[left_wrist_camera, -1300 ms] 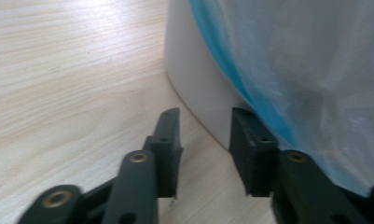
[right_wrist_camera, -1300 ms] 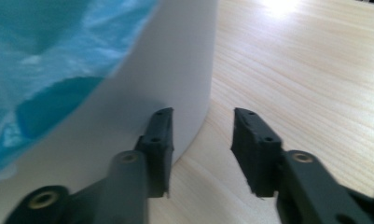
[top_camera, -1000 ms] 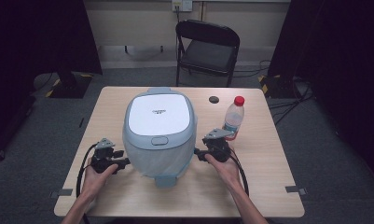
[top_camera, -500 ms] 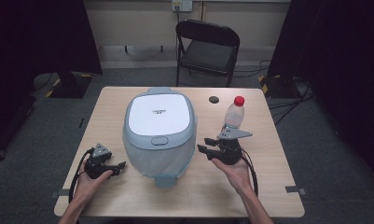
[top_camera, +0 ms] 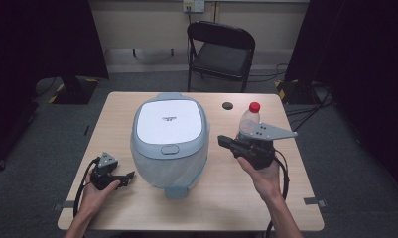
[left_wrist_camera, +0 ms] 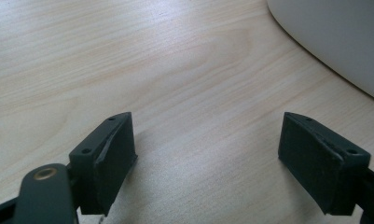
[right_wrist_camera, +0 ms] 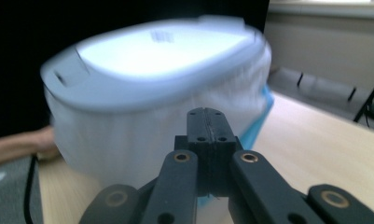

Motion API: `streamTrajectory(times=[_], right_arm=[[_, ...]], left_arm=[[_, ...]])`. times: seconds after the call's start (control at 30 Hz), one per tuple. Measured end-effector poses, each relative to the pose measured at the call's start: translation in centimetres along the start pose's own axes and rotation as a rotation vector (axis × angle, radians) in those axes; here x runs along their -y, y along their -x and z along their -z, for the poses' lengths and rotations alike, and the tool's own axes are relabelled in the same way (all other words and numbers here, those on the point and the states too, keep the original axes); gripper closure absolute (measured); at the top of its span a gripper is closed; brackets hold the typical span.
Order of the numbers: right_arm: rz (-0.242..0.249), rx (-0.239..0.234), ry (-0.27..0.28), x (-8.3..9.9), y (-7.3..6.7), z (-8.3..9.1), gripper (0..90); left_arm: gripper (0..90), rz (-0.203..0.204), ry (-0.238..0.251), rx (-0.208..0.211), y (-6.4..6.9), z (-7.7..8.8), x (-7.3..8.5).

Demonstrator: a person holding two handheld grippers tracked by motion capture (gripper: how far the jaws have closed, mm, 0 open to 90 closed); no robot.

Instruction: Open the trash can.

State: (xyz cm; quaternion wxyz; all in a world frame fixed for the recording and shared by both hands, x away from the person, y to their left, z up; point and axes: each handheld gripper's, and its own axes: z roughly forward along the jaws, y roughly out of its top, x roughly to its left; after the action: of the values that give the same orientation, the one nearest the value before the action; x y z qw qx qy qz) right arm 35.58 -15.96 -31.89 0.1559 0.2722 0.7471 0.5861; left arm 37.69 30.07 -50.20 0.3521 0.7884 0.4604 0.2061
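A rounded, pale blue cooker [top_camera: 169, 141] with a smooth white lid sits mid-tabletop [top_camera: 117, 114] on light wood grain. The left tongs [top_camera: 129, 176], jaws just opening and empty, rest beside it; the right tongs [top_camera: 222, 141], just closed on nothing, hover near its other side.

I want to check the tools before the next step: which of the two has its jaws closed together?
The right tool, raised beside the rice cooker: its jaws meet with nothing between. The left tool, low by the table, stands apart.

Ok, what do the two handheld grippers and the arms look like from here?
Both grippers are black. The right gripper carries a grey three-cornered plate; the left gripper has a smaller one. A black cable loops from each. The jaws are flat, blocky pads with brass-coloured pivot pins. Forearms are bare, no sleeves showing.
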Motion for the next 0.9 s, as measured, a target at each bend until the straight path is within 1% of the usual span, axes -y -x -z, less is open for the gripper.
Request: streamTrajectory(times=[0.07,0.13,0.17,0.27,0.4,0.5,0.63,0.7,0.8,0.83,0.9], right_arm=[[0.006,-0.009,0.018,-1.1,-0.2,0.3,90.0],[0.016,-0.044,0.030,-2.1,-0.6,0.2,90.0],[0.029,-0.056,0.028,-2.5,-0.9,-0.1,90.0],[0.056,-0.106,0.029,-3.6,-2.2,-1.3,90.0],[0.093,-0.173,0.010,-4.4,-4.0,-3.3,90.0],[0.113,-0.193,-0.013,-4.6,-5.0,-4.8,90.0],[0.113,-0.223,-0.031,-4.5,-5.7,-6.3,90.0],[0.115,-0.246,-0.039,-4.4,-6.1,-6.8,90.0],[0.124,-0.263,-0.058,-4.2,-6.6,-7.2,90.0],[0.120,-0.270,-0.054,-4.0,-6.8,-7.3,90.0],[0.132,-0.263,-0.055,-4.0,-7.1,-7.2,90.0]], left_arm=[[18.2,0.001,0.001,0.000,0.0,0.0,0.0],[18.4,0.002,0.001,-0.001,0.0,0.0,0.0],[18.4,0.002,0.001,-0.001,0.0,0.0,0.0],[18.4,0.003,0.002,-0.001,0.0,0.0,0.0],[18.4,0.003,0.001,0.000,0.0,0.0,0.0],[18.9,0.004,0.001,0.000,0.0,0.0,0.0],[18.8,0.004,0.001,0.000,0.0,0.0,0.0],[18.9,0.004,0.001,0.000,0.0,0.0,0.0],[18.9,0.004,0.001,0.000,0.0,0.0,0.0],[18.9,0.004,0.001,0.000,0.0,0.0,0.0],[18.9,0.004,0.001,0.000,0.0,0.0,0.0]])
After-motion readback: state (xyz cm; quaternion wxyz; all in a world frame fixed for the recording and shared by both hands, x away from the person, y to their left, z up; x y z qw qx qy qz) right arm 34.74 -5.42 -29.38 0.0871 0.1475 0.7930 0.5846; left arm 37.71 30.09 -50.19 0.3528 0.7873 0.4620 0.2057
